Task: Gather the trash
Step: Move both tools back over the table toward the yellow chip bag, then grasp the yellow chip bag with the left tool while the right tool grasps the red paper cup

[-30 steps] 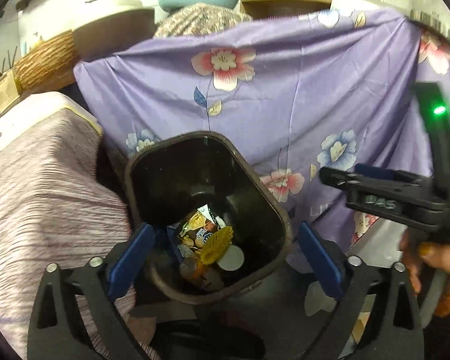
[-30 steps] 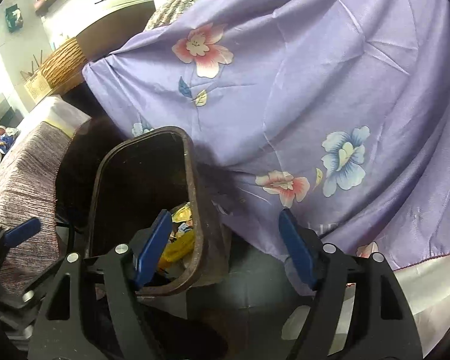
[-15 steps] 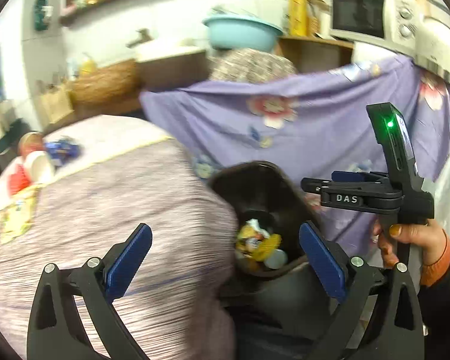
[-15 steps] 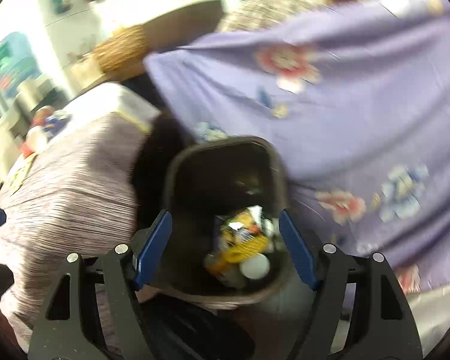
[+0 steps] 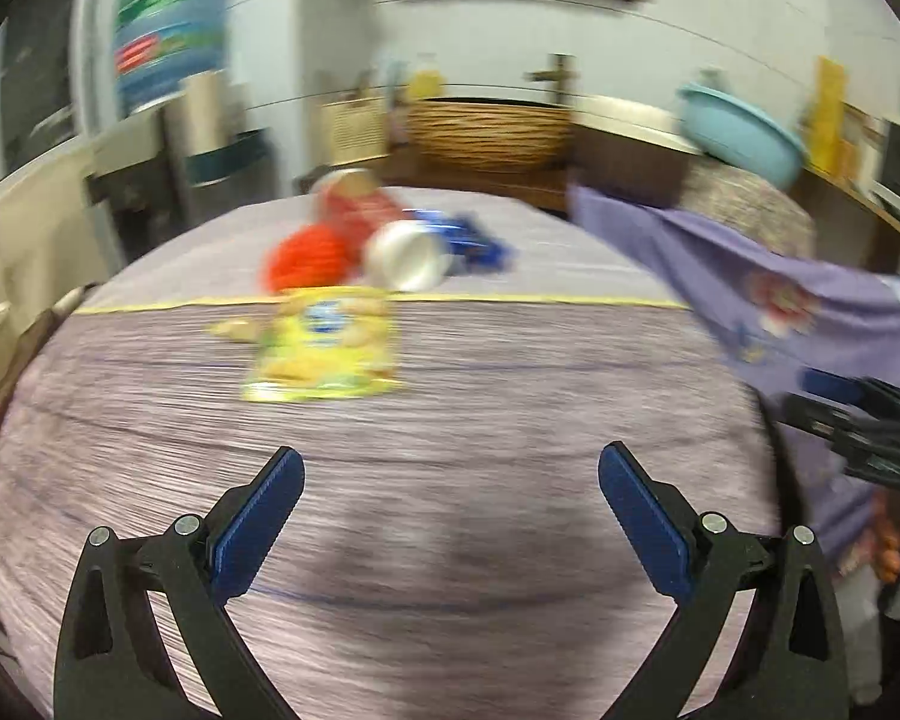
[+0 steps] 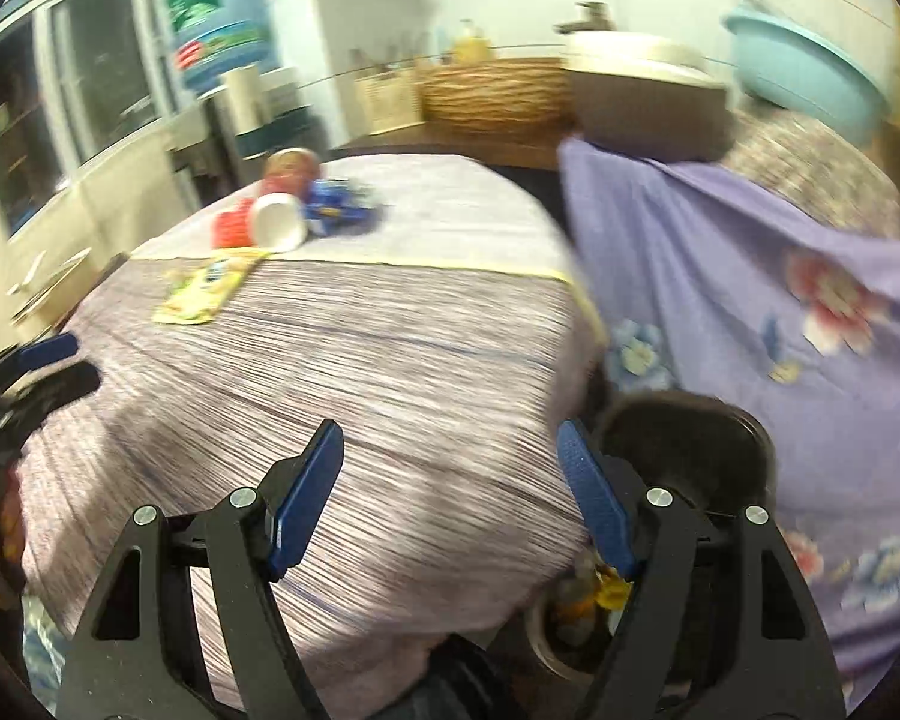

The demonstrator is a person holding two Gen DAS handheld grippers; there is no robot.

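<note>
On the tablecloth [image 5: 450,420], a yellow wrapper [image 5: 324,354], lettering blurred

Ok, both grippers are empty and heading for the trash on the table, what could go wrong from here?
1. The white cup lies on its side against the red cup; a nudge could roll it away.
2. The yellow wrapper lies flat on the tablecloth; the left hand-held gripper might pinch cloth too.

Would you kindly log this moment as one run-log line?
left tool: open, empty | right tool: open, empty | yellow wrapper, white cup: on table | bin: beside table
</note>
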